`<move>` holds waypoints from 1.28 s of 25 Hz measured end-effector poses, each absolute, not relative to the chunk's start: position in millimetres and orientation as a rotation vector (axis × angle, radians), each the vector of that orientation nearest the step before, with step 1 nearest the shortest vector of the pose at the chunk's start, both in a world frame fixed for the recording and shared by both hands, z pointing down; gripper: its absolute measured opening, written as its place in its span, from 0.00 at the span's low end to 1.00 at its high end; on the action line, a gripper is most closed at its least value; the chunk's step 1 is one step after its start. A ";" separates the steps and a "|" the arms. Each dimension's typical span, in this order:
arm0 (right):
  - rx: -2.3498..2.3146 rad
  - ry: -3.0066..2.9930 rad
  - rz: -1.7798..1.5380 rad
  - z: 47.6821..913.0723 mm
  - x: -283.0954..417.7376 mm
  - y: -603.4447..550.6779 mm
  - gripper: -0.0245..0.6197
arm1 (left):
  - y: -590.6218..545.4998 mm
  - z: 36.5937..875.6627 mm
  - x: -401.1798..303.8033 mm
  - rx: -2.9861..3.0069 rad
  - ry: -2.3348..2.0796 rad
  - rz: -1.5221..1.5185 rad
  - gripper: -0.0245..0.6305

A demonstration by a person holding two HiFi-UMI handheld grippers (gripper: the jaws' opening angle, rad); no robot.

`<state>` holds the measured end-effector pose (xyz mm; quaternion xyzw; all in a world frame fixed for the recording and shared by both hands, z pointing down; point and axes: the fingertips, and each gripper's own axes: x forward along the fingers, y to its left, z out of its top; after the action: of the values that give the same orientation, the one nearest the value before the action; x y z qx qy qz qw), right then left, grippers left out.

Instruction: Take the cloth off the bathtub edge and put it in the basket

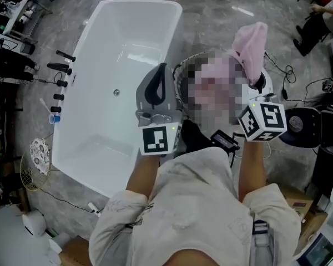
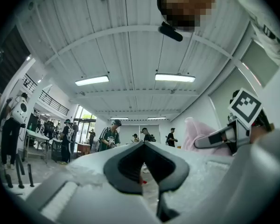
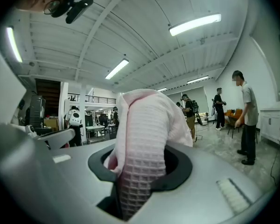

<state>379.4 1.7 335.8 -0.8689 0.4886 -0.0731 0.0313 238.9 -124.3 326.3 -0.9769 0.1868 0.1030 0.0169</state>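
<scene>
the pink waffle-weave cloth [image 1: 251, 43] is off the white oval bathtub [image 1: 139, 3] and up in the air, pinched in the right claw [image 1: 258, 83] on the right side of the scene. in the right gripper view the dark jaws of this claw [image 3: 140, 169] stand narrowly apart, pressed on a bunched fold of the cloth [image 3: 144, 134]. the cloth's long axis runs up out of the jaws, and its free end flops over at the top. the left claw [image 1: 157, 85] is held up beside it, nearer the tub. in the left gripper view its jaws [image 2: 142, 146] meet at the tips with nothing between them. the round wire basket [image 1: 178, 85] lies between the two claws and below them, just right of the tub's right rim. only its left and far rim shows, the rest being covered. so the target sits to the left of and under the cloth-holding claw, and the right hand is the one placed to deliver. as a judgement, the carry is nearly done: what is left is to bring the right claw leftward over the basket's mouth, tip it down so the cloth hangs inside, and let go. the loose top end could catch on the wire rim.
</scene>
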 end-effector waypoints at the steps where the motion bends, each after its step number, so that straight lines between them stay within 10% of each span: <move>1: -2.678 1.500 -0.235 339.3 382.1 -0.2 0.26 | -125.6 328.9 242.1 -3.039 0.575 0.311 0.04; 32: -2.613 1.261 -1.205 685.8 439.1 -70.0 0.27 | -163.6 435.8 321.6 -3.128 0.494 -0.009 0.04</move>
<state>439.1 -70.0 685.8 -0.8317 0.4014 -0.3836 -0.0003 321.6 -163.6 435.8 -0.9877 0.1560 -0.0029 -0.0128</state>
